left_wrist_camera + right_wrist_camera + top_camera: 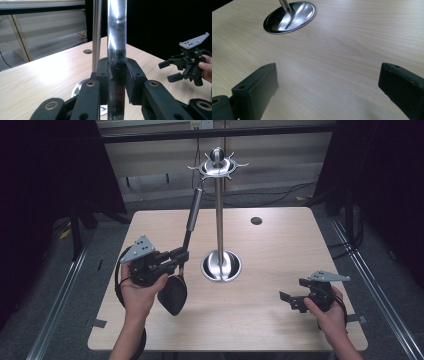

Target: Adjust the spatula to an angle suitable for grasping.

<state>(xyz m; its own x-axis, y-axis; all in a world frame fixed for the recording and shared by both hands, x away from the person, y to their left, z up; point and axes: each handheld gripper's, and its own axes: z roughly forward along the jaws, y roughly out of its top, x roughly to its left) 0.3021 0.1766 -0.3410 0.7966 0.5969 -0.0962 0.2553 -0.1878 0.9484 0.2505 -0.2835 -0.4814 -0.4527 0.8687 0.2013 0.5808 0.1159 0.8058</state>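
My left tongs point(181, 255) squeeze the spoon point(186, 247) on its shiny handle. It looks stiff and slippery, so I grip tight. My right tongs point(291, 301) are wide, holding nothing.

Black grippers point(177, 256) with grey three-cornered plates, bare forearms

Left gripper point(181, 255) jaws clamped tight, hand point(140, 287) wrapped behind them. Right gripper point(287, 300) jaws spread wide, hand point(327, 312) gripping its rear.
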